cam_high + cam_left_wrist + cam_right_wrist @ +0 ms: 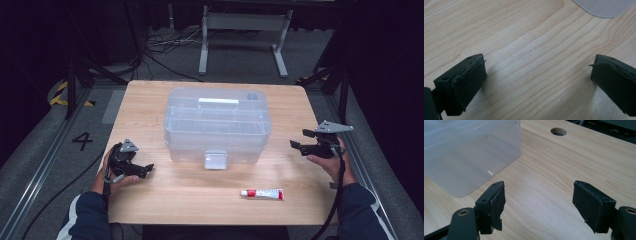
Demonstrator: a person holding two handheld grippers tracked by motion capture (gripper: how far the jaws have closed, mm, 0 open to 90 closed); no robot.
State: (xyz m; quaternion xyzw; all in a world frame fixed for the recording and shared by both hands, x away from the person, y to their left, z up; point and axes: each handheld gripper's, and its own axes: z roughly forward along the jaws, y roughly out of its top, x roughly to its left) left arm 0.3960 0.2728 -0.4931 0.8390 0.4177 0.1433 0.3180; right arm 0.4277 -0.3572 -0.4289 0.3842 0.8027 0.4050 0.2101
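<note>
High view: tube on bench before clear box; right gripper beside box, left gripper likewise, fingers released.

- The clear plastic box stands upright in the middle of the wooden table, closed, with a white handle lying flat on its lid and a small clear latch on its front wall, towards the person. Through its see-through walls the inside looks divided into compartments, and no contents can be made out. In the right gripper view its rounded corner rests on the table; in the left gripper view a rounded edge of it sits at the top.
- The small white tube, with red print and a red cap, lies flat on its side in front of the box, nearer the person and towards the box's right end, well apart from it.
</note>
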